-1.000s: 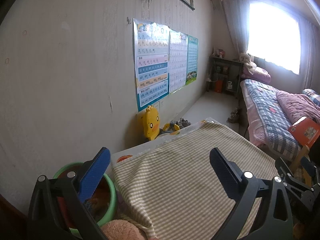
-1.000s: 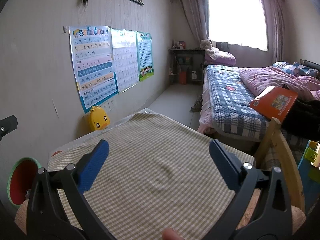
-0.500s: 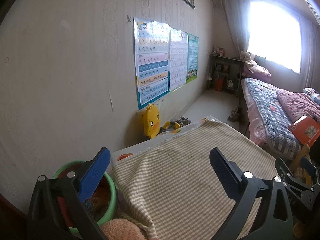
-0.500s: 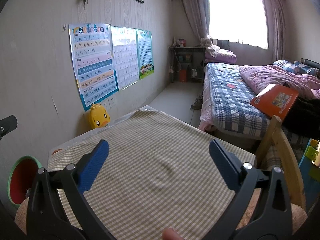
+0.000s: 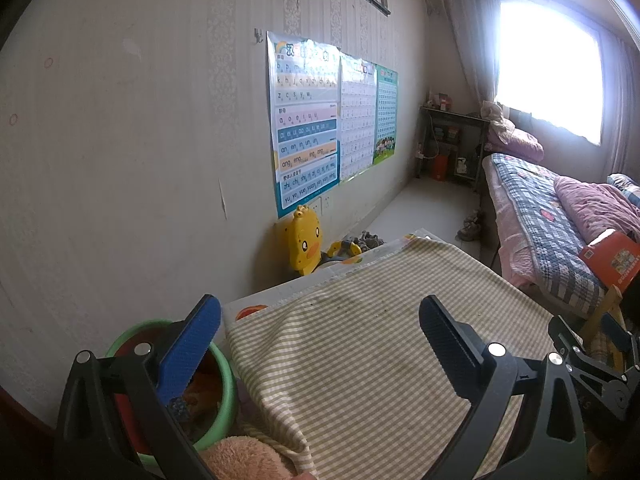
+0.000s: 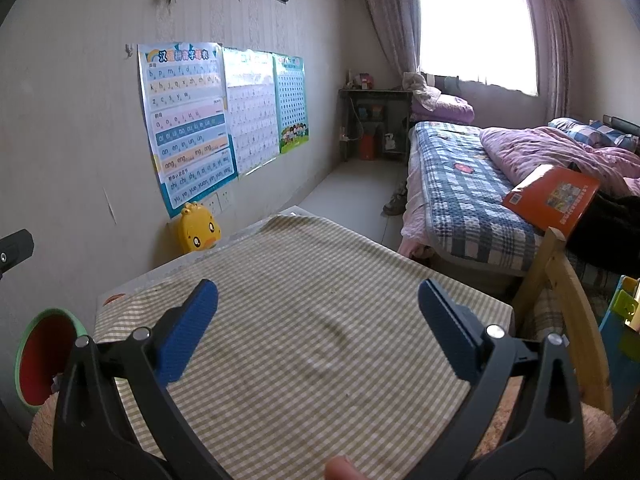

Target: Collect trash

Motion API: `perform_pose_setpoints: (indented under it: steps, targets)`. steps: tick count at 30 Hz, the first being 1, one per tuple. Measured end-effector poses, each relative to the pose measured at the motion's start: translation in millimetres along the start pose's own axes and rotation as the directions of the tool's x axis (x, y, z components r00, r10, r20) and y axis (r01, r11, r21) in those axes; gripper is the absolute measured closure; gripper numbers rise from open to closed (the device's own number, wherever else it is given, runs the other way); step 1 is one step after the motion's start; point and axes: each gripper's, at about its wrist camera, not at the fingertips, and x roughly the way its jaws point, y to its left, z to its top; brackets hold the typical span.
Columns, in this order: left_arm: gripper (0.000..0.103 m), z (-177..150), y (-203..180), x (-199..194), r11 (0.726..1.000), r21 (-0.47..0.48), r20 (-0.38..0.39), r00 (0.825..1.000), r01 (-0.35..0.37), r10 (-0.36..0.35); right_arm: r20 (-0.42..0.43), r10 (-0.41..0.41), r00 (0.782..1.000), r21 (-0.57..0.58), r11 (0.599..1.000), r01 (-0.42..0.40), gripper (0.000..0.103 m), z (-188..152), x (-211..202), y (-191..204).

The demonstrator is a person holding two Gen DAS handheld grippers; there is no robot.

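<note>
A green bin with a red inside [image 5: 224, 376] [image 6: 44, 360] stands at the table's left edge against the wall, holding orange and dark scraps. My left gripper [image 5: 320, 328] is open, its left finger hanging over the bin's mouth and its right finger over the checked tablecloth [image 5: 380, 344]. My right gripper [image 6: 318, 312] is also open, with nothing between its blue pads, above the middle of the tablecloth [image 6: 304, 280]. A few tiny dark specks lie on the cloth. The right gripper's black frame [image 5: 592, 364] shows at the left wrist view's lower right.
A yellow duck toy [image 5: 304, 240] [image 6: 198, 232] sits by the wall behind the table, under posters [image 6: 184, 120]. A bed [image 6: 460, 184] with an orange book [image 6: 556, 196] lies right. A wooden chair back [image 6: 560, 300] stands by the table's right edge. Pink plush [image 5: 244, 460] lies below.
Both views have shifted only slightly, as if the grippers rose or tilted a little. Both grippers stay open and hold nothing.
</note>
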Motion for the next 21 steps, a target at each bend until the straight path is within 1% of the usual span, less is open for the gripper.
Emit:
perform_pose_setpoints:
  steps: [8,11,14,16,18,21]
  targets:
    - [0.008,-3,-1,4,1.0,-0.005,-0.014,1.0,0.013,-0.013,-0.024,0.002,1.0,-0.003,1.0,-0.002,0.004,-2,6,0]
    - [0.008,-7,-1,7,0.999,-0.014,-0.013,0.999,0.038,-0.039,-0.06,0.006,0.998,0.009,1.0,-0.006,0.004,-4,13,-2]
    - [0.008,-13,-5,16,0.999,0.0,-0.023,0.999,0.038,-0.038,-0.109,0.003,0.994,0.036,0.999,0.001,0.004,-6,26,-7]
    - [0.008,-23,-10,37,0.999,0.012,-0.077,0.996,0.032,-0.031,-0.131,-0.018,0.991,0.048,0.999,0.025,0.004,-3,40,-13]
    - [0.008,-35,-15,64,0.999,0.004,-0.142,0.989,0.046,-0.045,-0.166,-0.067,0.984,0.046,0.996,0.075,0.004,-2,71,-20]
    - [0.008,-56,-27,103,0.999,0.0,-0.21,0.977,0.043,-0.042,-0.233,-0.152,0.961,-0.01,0.988,0.154,0.004,-14,131,-31]
